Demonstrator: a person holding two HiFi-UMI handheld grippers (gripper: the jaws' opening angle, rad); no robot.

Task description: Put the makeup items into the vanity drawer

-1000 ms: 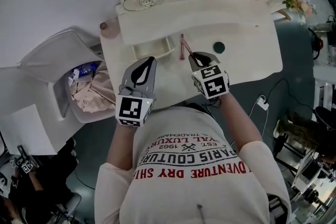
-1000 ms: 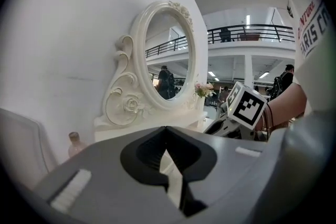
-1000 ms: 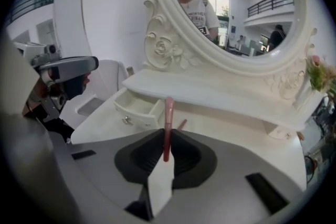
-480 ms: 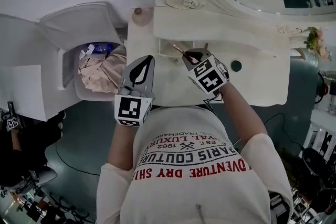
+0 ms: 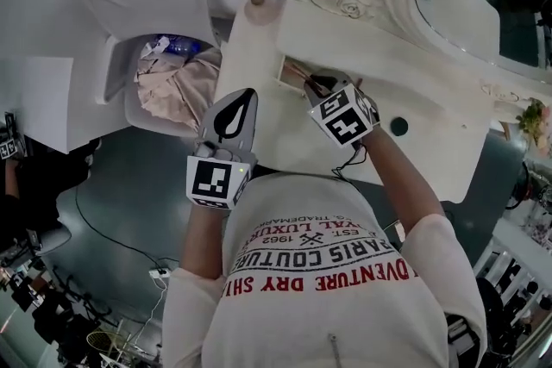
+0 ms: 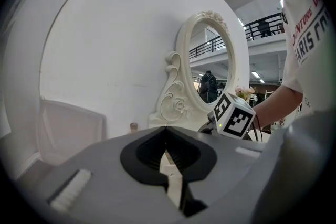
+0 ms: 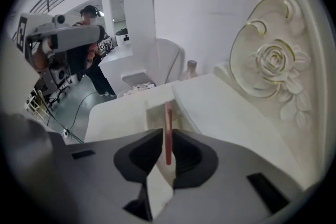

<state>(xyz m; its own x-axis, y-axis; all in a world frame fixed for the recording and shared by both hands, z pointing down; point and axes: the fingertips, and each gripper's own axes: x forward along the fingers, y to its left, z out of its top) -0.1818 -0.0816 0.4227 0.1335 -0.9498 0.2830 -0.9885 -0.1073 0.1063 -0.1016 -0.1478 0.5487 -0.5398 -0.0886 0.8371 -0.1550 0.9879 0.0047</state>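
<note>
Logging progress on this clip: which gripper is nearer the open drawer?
Right. The right gripper, shut on a pink stick, is at the drawer opening, the stick pointing in. The left gripper hangs over the tabletop, apart from the drawer.

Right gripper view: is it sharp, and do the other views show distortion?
Right gripper view: wide-angle, black corners; the carved rose is sharp, the pink makeup stick between the jaws slightly soft. Left gripper view: same round vignette, mosaic patch at the top. Head view: evenly lit, the vanity looks bent.
</note>
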